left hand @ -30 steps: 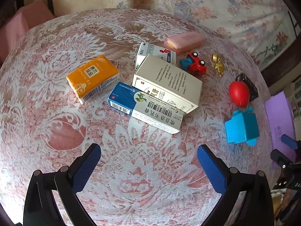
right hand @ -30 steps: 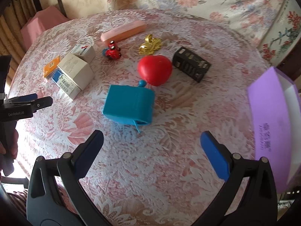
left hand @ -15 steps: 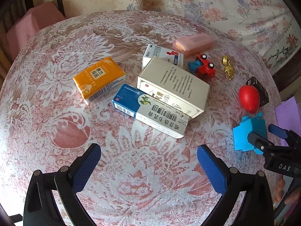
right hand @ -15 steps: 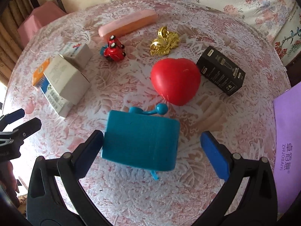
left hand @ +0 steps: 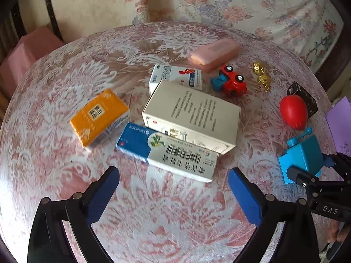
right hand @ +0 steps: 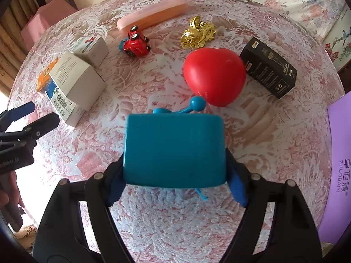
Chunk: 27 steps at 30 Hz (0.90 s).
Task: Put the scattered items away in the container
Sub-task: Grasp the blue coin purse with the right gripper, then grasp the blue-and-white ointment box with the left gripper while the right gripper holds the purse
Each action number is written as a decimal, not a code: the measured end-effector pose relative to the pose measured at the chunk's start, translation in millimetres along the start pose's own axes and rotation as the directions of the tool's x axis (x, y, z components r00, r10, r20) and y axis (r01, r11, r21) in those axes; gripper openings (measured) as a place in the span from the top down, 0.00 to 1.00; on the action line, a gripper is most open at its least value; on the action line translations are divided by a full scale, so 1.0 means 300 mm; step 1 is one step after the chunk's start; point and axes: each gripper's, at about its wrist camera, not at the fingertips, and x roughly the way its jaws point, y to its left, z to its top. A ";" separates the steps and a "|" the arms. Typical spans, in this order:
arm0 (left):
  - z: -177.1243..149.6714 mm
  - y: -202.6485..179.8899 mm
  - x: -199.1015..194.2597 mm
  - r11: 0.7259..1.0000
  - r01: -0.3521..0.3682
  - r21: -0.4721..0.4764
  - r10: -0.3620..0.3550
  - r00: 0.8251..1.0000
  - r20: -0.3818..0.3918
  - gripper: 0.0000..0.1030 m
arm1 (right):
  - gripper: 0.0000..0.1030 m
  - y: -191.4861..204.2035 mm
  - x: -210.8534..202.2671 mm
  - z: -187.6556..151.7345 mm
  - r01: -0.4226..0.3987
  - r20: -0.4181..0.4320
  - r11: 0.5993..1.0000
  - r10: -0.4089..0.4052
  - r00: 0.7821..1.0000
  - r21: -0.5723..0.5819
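Observation:
A teal toy box [right hand: 175, 149] with a small crank stands on the floral tablecloth, and my right gripper [right hand: 175, 160] is shut on its two sides. Just behind it lie a red heart [right hand: 215, 76] and a black carton [right hand: 268, 68]. The purple container [right hand: 340, 153] sits at the table's right edge. My left gripper [left hand: 173, 175] hangs open, with nothing between its fingers, just short of a blue-and-white medicine box [left hand: 166, 153]. That box rests against a larger white carton [left hand: 190, 118], and an orange packet [left hand: 98, 116] lies to their left.
Farther back lie a small white box [left hand: 175, 79], a red toy car [left hand: 232, 83], a gold trinket [left hand: 261, 76] and a pink case [left hand: 214, 53]. A flowered sofa stands beyond the round table, a pink stool [left hand: 28, 52] at the left. A hand [right hand: 8, 195] holds the left gripper.
My right gripper has moved forward over the teal box and its fingers have drawn in onto its sides. The left gripper has drifted slightly and stayed open.

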 end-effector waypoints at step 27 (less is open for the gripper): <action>0.028 -0.026 0.106 0.970 -0.228 -0.083 0.225 0.973 -0.043 0.10 | 0.23 -0.007 -0.009 -0.012 -0.013 0.000 1.000 0.013 1.000 -0.007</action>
